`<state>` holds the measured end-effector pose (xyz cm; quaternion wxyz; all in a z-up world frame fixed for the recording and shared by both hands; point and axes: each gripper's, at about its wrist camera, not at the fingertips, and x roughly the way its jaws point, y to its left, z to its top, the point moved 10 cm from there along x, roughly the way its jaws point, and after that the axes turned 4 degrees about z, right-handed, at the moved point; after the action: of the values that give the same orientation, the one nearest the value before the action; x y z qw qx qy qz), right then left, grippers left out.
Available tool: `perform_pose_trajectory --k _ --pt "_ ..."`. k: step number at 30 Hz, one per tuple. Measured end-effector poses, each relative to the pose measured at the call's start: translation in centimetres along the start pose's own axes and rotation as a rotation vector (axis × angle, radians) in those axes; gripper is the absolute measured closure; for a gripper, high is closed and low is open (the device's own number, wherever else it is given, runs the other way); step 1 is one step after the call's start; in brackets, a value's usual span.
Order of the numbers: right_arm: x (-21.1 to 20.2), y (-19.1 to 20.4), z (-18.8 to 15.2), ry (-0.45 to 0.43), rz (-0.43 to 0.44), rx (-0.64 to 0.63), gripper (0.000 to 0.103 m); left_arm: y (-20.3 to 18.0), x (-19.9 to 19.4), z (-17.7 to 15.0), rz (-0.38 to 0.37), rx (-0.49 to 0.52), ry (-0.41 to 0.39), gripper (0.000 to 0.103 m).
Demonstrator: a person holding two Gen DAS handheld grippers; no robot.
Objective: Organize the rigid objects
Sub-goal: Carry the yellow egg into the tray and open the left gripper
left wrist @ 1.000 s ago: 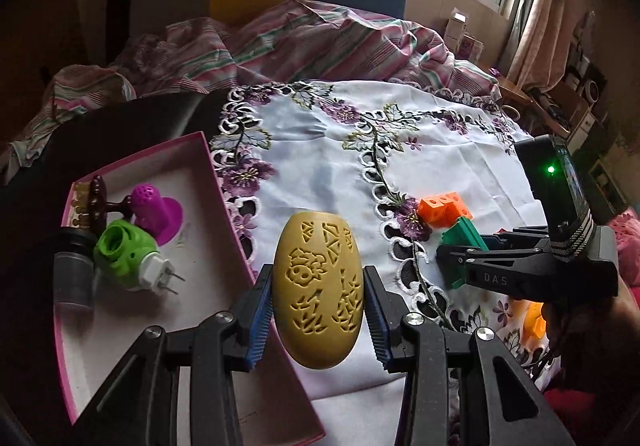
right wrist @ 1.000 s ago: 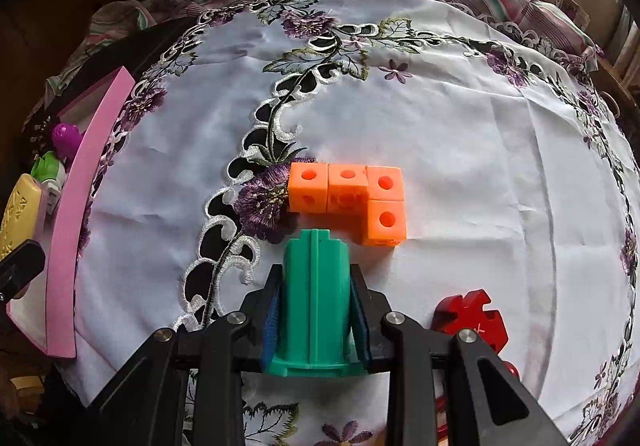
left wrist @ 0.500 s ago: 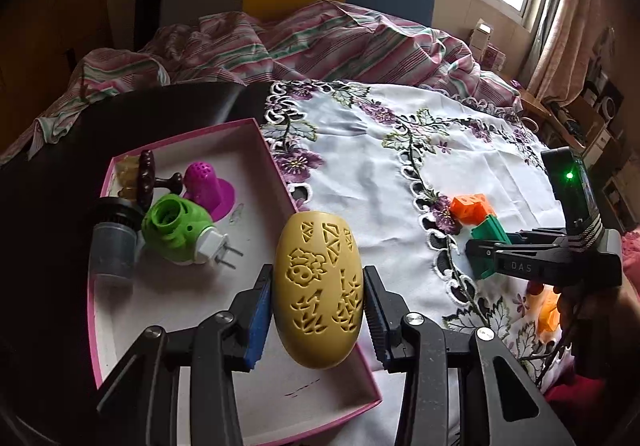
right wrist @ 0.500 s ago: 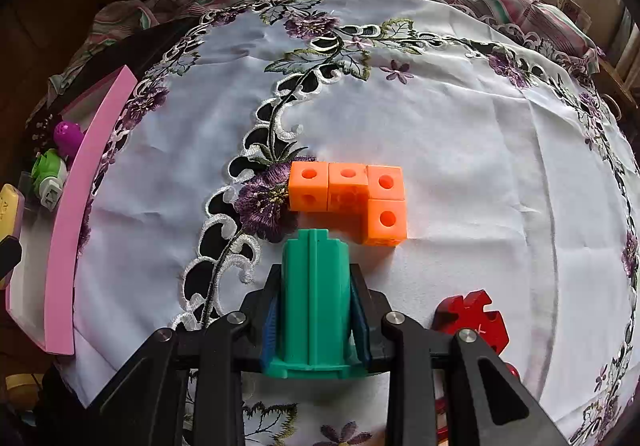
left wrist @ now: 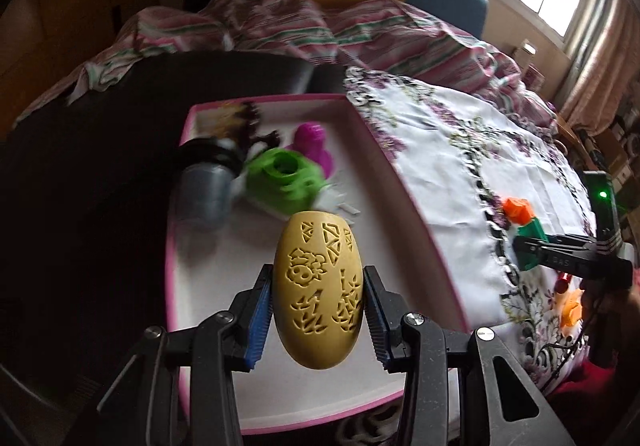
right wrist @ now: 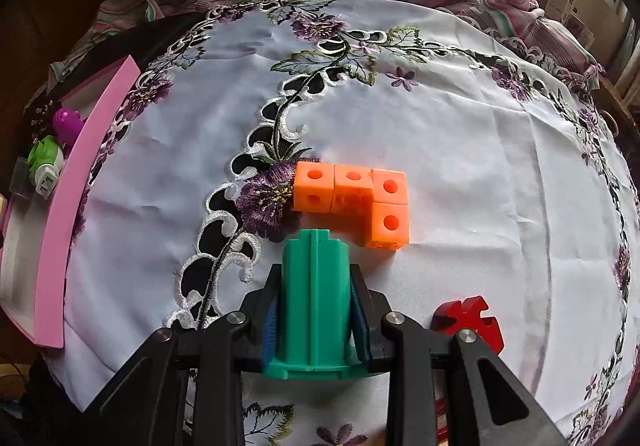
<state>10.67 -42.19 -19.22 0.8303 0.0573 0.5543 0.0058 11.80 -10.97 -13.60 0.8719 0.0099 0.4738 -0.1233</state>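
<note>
Yellow carved egg (left wrist: 318, 294) sits clamped in the left fingers (left wrist: 262, 316) above the pink tray (left wrist: 404, 202); right fingers (right wrist: 272, 316) clamp a green block (right wrist: 316, 302) beside it.

left gripper (left wrist: 318, 306): black arms; blue ribbed pads; silver screws | right gripper (right wrist: 316, 312): same

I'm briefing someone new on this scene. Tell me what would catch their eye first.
First, the carved yellow egg-shaped piece, clamped in the left gripper above the pink-rimmed tray. Next, the green ribbed cylinder pinched in the right gripper over the embroidered white cloth. Just beyond it lies an L of orange cubes.
</note>
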Motion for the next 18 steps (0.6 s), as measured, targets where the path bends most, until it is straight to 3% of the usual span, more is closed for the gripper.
perform_pose_trajectory --k 7,18 --pt "0.0 0.0 0.0 -0.003 -0.007 -0.012 0.073 4.7 0.5 -1.4 0.046 -0.080 0.035 0.060" --pt "-0.1 0.0 0.0 -0.006 -0.014 -0.015 0.073 5.0 2.2 -0.9 0.035 -0.066 0.060 0.060"
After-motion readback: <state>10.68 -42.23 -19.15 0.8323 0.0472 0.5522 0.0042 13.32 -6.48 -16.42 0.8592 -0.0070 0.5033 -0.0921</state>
